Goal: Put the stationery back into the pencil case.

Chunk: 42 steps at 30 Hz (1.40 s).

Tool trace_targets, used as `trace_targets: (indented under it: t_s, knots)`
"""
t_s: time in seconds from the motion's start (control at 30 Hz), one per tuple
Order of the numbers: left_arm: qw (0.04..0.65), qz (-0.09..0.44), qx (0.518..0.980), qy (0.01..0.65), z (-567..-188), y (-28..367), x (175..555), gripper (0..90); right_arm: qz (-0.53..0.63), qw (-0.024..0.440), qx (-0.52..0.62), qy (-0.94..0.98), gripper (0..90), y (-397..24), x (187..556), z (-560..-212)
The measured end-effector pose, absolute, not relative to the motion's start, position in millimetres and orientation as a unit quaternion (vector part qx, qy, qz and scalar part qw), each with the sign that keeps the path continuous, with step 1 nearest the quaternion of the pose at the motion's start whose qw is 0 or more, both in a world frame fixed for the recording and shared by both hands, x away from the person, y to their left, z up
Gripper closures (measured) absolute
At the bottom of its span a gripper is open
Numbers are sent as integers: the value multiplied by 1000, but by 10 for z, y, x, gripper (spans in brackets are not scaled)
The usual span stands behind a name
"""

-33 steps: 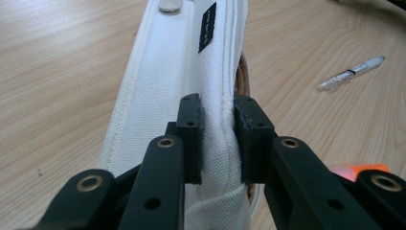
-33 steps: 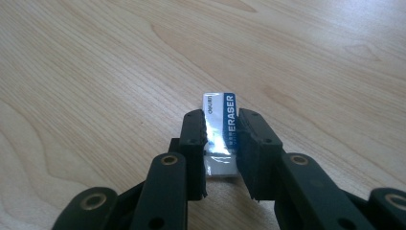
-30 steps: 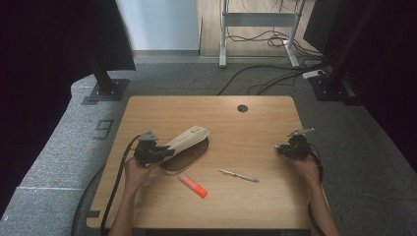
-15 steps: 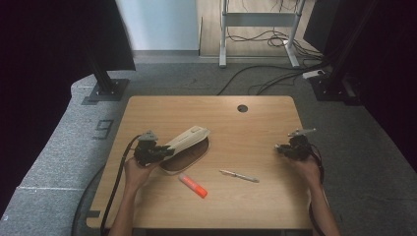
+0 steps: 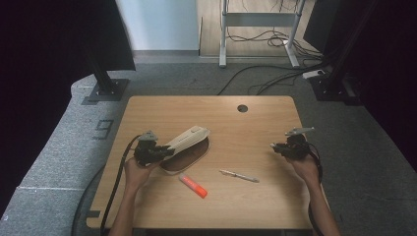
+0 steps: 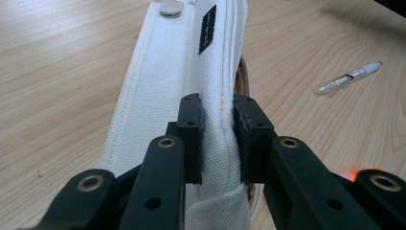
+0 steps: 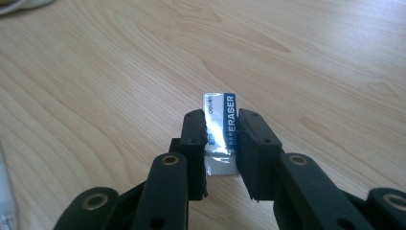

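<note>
A white canvas pencil pouch with a brown inside lies open on the wooden table, left of centre. My left gripper is shut on the pouch's upper flap, its pads pinching the fabric edge. At the table's right side my right gripper is shut on a small eraser in a blue and silver sleeve, held a little above the wood. An orange highlighter and a white pen lie on the table between the two hands.
A round cable hole sits near the table's far edge. Grey carpet, black stands and loose cables surround the table. The pen lies off to the right in the left gripper view.
My right gripper has risen slightly with the eraser in it. The left gripper and the pouch have stayed where they were.
</note>
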<state>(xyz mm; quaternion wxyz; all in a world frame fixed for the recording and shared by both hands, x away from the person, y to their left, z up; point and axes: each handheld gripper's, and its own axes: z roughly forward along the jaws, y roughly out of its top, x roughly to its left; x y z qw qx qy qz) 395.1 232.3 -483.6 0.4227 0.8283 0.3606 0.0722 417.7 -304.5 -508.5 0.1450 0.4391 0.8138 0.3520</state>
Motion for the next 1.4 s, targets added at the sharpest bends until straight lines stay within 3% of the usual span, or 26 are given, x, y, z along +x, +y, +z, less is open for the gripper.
trace_targets:
  t_s: [1.4]
  knots:
    - [432, 68, 822, 364, -4822, 2341, 3948, 748, 386, 125, 369, 836, 716, -2289, 4207, -4911]
